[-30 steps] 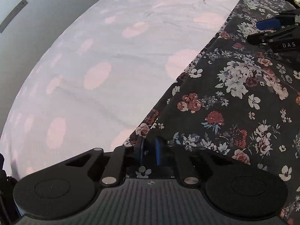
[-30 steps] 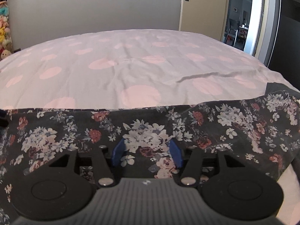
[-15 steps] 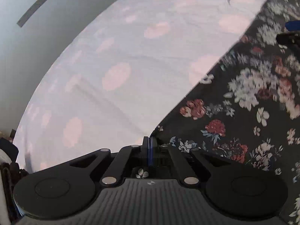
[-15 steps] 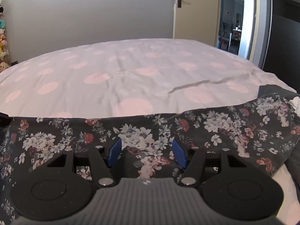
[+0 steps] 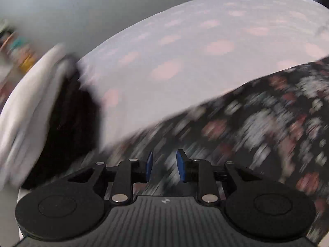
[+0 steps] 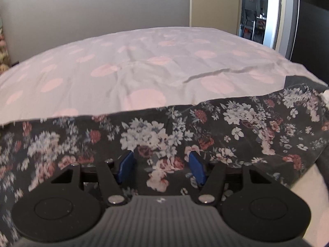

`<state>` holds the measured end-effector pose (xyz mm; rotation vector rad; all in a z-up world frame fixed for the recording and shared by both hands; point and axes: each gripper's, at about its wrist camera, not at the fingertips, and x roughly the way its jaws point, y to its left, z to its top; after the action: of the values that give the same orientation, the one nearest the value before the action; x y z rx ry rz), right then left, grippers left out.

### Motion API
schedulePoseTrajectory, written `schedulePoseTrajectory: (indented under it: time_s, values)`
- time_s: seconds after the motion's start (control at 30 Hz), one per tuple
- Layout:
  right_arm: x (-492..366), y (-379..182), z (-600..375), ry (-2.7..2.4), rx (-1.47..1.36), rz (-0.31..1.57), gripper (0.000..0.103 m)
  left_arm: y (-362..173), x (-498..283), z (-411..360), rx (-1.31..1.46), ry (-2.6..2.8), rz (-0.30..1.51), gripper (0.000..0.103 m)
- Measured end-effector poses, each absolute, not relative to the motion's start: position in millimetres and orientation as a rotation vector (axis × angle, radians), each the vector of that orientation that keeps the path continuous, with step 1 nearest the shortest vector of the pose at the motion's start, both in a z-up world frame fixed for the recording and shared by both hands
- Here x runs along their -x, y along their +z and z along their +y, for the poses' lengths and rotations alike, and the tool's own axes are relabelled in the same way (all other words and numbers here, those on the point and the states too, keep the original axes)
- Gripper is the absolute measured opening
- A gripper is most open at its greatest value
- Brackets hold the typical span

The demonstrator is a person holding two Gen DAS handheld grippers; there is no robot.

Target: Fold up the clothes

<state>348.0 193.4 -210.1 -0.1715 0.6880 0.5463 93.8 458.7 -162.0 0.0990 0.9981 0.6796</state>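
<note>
– How do the fingers stand?
– On the left gripper [image 5: 163, 165] the blue fingers [image 5: 181, 165] stand a little apart with nothing between them. On the right gripper [image 6: 162, 167] they stand wide apart, also holding nothing.
– And below them?
– A bed [image 6: 144, 61] with a pale sheet dotted pink. A dark flowered garment [image 6: 236, 127] lies spread along the bed's near edge, under both grippers, running towards the near right corner.
– Anything else?
– In the blurred left wrist view, white and black cloth [image 5: 41, 107] is heaped at the bed's left edge. In the right wrist view, a door [image 6: 213, 2] stands past the far right corner.
</note>
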Motion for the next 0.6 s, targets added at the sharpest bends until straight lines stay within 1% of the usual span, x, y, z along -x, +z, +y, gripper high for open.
schedulePoseTrajectory:
  time_s: [0.13,0.23,0.37,0.47,0.53,0.6]
  values:
    - [-330.7,-200.9,182.8,0.596,0.126,0.694,0.063,-158.3,-27.1,468.6,0.080,0.842,0.946,0.030]
    - [-306.9,-195.9,185.6,0.680,0.164,0.680,0.061,-155.2,-0.6,452.2,0.159,0.865,0.884,0.030]
    - [-281.2,-196.4,194.2,0.725,0.245,0.639,0.060,-150.0,3.9,409.9,0.246,0.796,0.774,0.030]
    - [-263.8,-190.1,196.5,0.766,0.246,0.612,0.060,-153.3,-12.5,369.8,0.221,0.692,0.760,0.030]
    - [-250.5,-185.4,195.6,0.809,0.255,0.595,0.060,-159.3,-23.6,346.1,0.197,0.618,0.780,0.026]
    - [-242.4,-187.8,195.9,0.818,0.298,0.596,0.060,-167.8,-31.0,326.8,0.180,0.547,0.823,0.019]
